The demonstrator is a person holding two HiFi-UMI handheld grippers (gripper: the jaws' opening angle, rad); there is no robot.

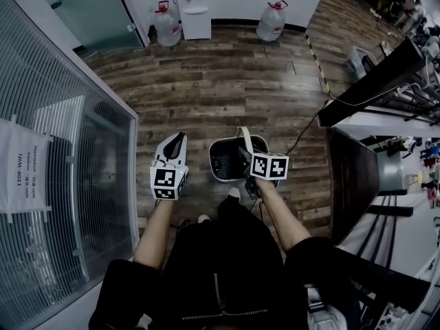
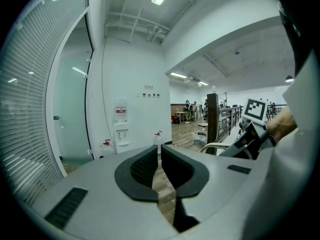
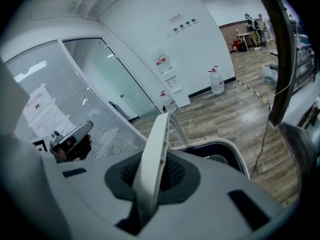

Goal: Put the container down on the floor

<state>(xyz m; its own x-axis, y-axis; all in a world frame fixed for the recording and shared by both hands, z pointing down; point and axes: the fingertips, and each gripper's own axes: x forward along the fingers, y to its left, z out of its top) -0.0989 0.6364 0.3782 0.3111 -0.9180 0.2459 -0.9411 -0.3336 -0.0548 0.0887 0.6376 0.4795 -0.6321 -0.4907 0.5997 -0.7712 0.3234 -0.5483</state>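
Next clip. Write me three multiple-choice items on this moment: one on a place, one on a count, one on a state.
1. Where does the water dispenser stand?
A) against the far wall, between the water jugs
B) beside the dark railing
C) behind the person

2. How many water jugs stand on the floor by that wall?
A) one
B) two
C) four

3. What is the right gripper doing?
A) open and empty
B) shut on the handle of the container
C) shut on a cable

Answers:
1 A: the head view shows the dispenser at the wall with a jug on each side.
2 B: one jug stands left of the dispenser and one right.
3 B: the right gripper view shows the pads pressed on the pale handle.
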